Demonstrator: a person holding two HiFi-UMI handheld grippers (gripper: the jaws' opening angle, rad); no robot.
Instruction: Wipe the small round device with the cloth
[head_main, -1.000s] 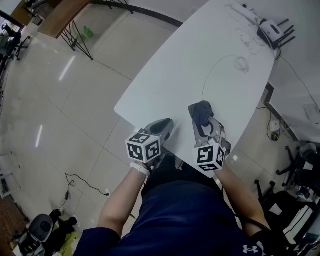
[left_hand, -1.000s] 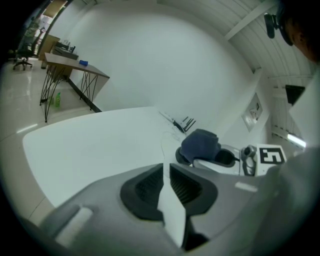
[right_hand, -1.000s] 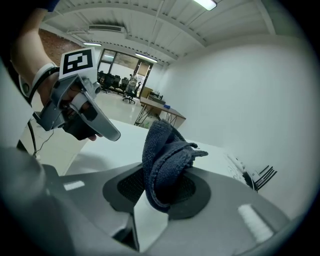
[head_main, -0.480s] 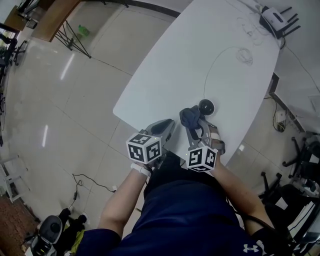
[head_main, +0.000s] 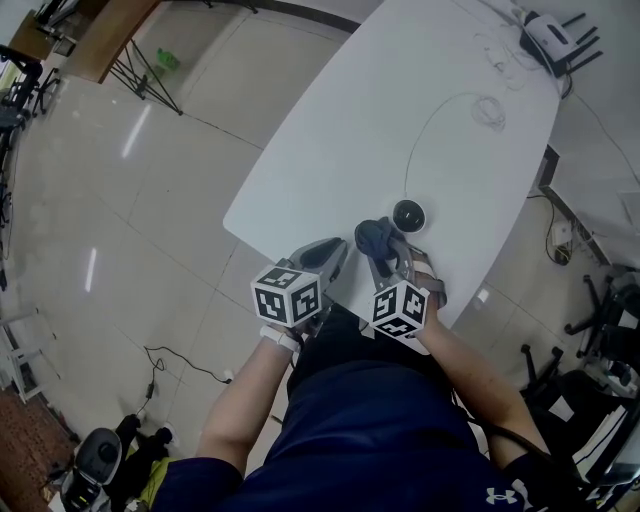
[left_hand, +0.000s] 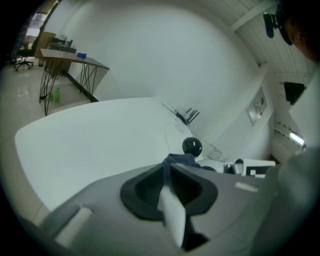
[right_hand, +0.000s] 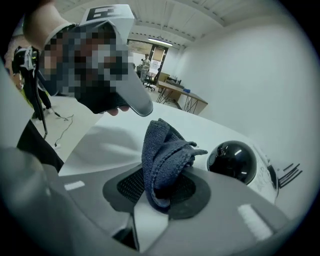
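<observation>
White table (head_main: 330, 150) over a tiled floor. Left gripper (head_main: 333, 252) hangs at its near edge, jaws closed on nothing. Right gripper (head_main: 388, 252) clamps a bunched blue cloth (head_main: 373, 236), just beside the black device (head_main: 408, 214) on the table.

— What colour is the cloth (right_hand: 162, 155) in the right tongs (right_hand: 159, 192)?
— Dark slate blue, ribbed. The round device (right_hand: 232, 161) just beyond them is glossy black (with white glints).
— The surface (head_main: 400, 120)?
— Plain white; those tongs are grey.
</observation>
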